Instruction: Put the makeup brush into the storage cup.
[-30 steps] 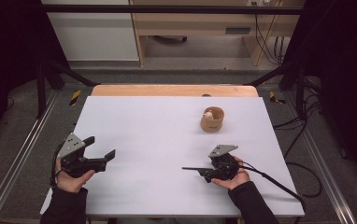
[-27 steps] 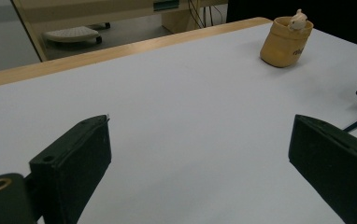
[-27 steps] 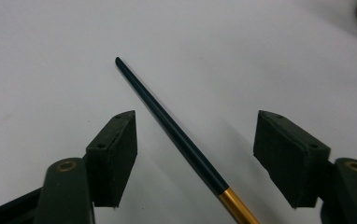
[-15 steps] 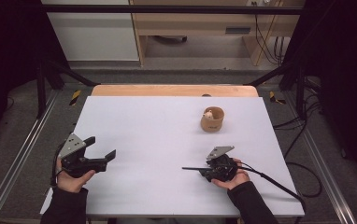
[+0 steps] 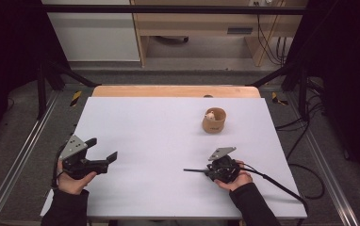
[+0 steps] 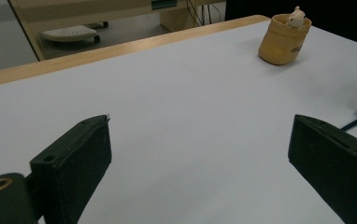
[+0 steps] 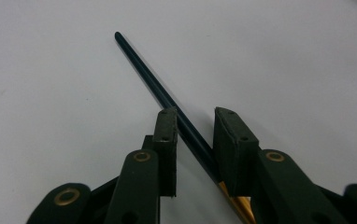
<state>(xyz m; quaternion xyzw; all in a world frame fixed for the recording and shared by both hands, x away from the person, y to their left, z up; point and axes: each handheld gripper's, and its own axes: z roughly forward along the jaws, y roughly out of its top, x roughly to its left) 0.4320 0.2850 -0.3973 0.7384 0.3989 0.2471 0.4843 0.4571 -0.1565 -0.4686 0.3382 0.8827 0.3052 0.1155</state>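
Hands at the near edge of the white worktop (image 5: pixel 168 141) each steady a tool. The right tool (image 7: pixel 194 122) is closed on a thin dark stick (image 7: pixel 158 88), pinching it close to its rear end, with most of the length reaching forward over the worktop. The left tool (image 6: pixel 200 154), jaws spread wide, holds nothing. Farther back, toward the right, stands a small tan cup (image 5: pixel 214 120) with a pale figure (image 6: pixel 297 17) peeking over its rim.

Risk lies in the grip: held so near one end and lying askew between the pads, the stick could pivot or slip free if swung, and its long tip could tip the light cup if brought in low.

Hidden from sight are the stick's rear end, where an orange section begins, and the inside of the cup; the figure is too small to identify.
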